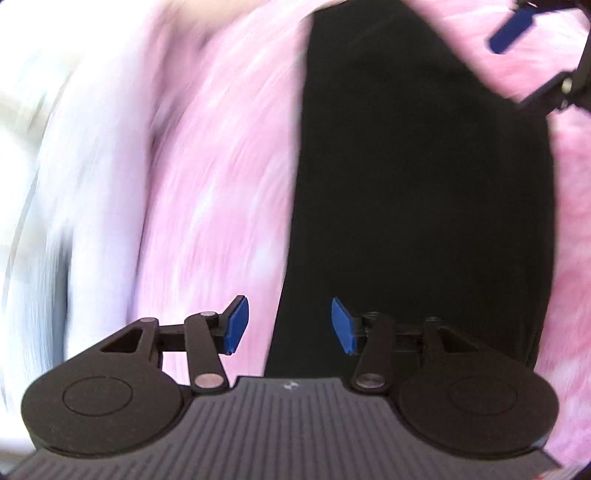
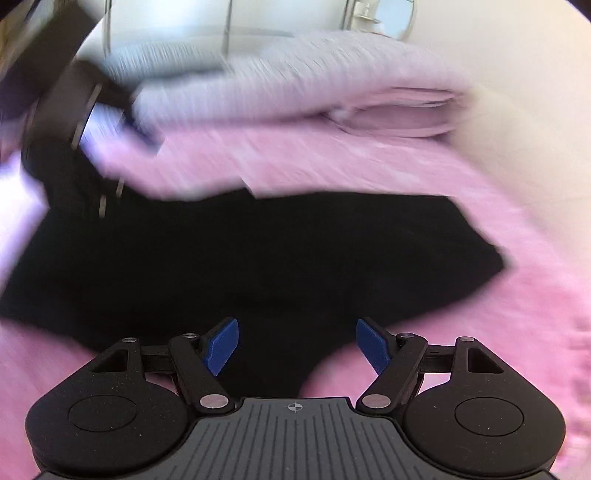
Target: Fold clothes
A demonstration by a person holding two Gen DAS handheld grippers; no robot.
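A black garment (image 1: 413,192) lies flat on a fluffy pink cover (image 1: 221,177). My left gripper (image 1: 288,325) hovers over its near left edge, jaws apart with nothing between the blue pads. In the right wrist view the same black garment (image 2: 258,258) spreads across the middle, and my right gripper (image 2: 297,347) stands open above its near edge, nothing held. The other gripper shows blurred at the left (image 2: 92,122), over the garment's far left end. From the left wrist view, the right gripper's blue fingertip (image 1: 511,31) shows at the top right.
A stack of folded clothes, pale grey and pink (image 2: 295,92), sits beyond the black garment on the pink cover (image 2: 517,295). White bedding or fabric (image 1: 55,184) runs along the left of the left wrist view. Both views are motion-blurred.
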